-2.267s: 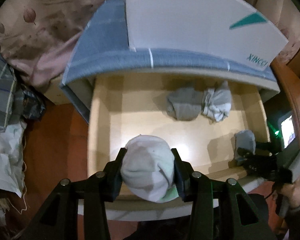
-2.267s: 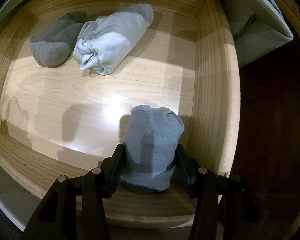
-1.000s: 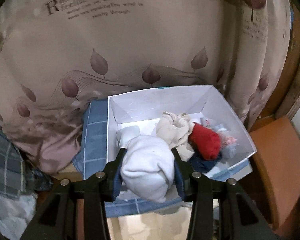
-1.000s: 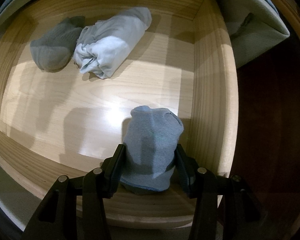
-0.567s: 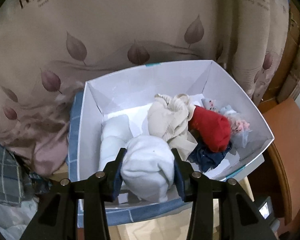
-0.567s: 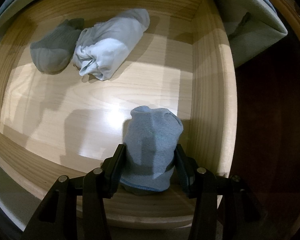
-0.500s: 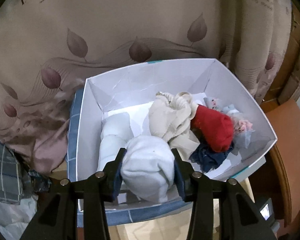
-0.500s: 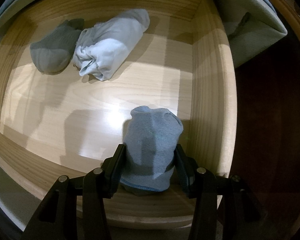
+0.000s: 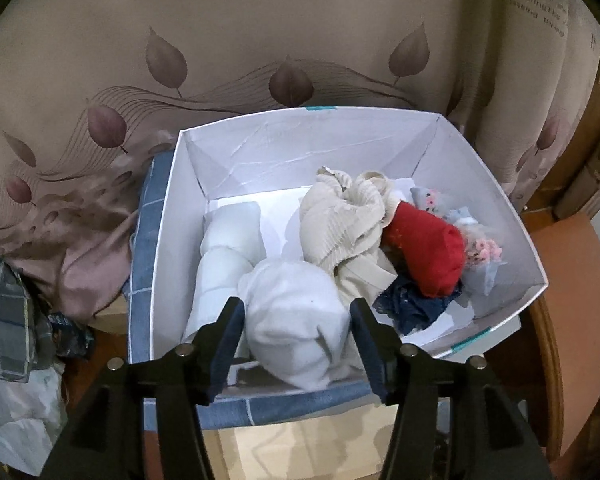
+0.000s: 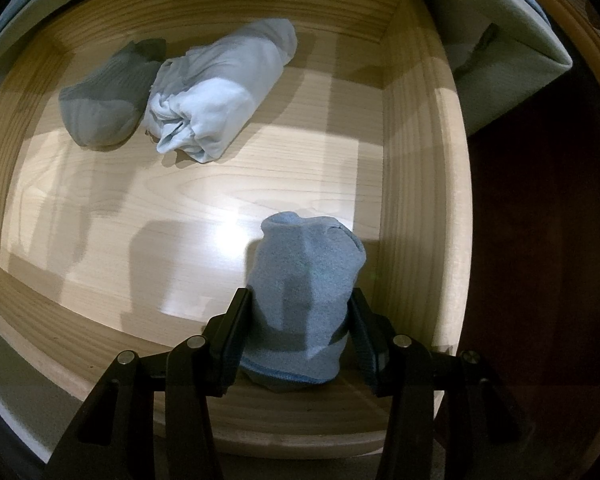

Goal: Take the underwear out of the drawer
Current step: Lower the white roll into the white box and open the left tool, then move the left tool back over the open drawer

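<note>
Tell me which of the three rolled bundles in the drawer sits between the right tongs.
The blue-grey bundle, upright at the drawer's front right, between the right tongs. The dark grey one and the pale blue one lie touching at the back.

wide bare floor across the middle and left of the pale wooden drawer (image 10: 412,160), open from above. at its back left, a grey rolled sock (image 10: 104,108) touches a pale blue rolled garment (image 10: 220,92). the white cardboard box (image 9: 496,208) is crowded on the right by a cream ribbed bundle (image 9: 344,224) and a red roll (image 9: 424,252); a bare strip lies behind them.
</note>
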The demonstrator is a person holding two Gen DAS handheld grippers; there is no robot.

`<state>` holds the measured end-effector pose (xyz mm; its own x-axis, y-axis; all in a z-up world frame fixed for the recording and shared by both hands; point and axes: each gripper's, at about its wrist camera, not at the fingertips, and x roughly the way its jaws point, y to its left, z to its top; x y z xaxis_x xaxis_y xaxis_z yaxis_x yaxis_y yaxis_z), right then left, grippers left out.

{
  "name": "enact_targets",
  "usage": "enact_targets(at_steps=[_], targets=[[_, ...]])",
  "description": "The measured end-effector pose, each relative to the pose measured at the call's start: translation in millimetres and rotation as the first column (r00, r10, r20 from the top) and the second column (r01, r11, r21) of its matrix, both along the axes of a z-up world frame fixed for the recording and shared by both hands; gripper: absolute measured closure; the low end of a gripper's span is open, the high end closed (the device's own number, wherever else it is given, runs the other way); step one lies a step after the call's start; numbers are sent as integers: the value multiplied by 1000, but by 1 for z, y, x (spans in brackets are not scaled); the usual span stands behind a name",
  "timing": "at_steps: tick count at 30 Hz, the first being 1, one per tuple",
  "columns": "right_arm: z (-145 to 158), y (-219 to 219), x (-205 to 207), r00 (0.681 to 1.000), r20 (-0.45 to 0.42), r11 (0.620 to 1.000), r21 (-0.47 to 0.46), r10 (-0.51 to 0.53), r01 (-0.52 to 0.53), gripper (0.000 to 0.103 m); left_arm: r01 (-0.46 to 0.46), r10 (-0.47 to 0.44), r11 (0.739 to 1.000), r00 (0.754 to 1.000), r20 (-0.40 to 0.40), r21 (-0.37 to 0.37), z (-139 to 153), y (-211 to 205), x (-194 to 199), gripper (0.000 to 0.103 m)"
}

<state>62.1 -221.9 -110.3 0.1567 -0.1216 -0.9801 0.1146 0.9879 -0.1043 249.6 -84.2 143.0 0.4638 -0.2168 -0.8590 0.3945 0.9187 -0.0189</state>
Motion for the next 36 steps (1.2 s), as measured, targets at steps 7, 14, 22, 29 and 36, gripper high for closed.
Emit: enact_targets(at_steps=[7, 14, 22, 29, 36], targets=[[0, -1, 1, 1000, 0, 1000, -4, -7, 7, 59, -24, 24, 999, 1000, 17, -32, 17, 11, -12, 47], [1, -3, 1, 1000, -1, 1000, -6, -9, 9, 59, -70, 73, 995, 996, 43, -72, 36, 34, -35, 47], [1, -4, 1, 1000, -7, 1000, -7, -24, 24, 59, -136, 139, 988, 989, 43, -68, 30, 67, -63, 46], [1, -5, 2, 999, -12, 999, -8, -45, 45, 59, -219, 220, 975, 975, 42, -36, -4, 98, -95, 46], [0, -5, 3, 998, -19, 998, -9, -56, 56, 59, -278, 278, 961, 961, -16, -10, -63, 104, -130, 46]])
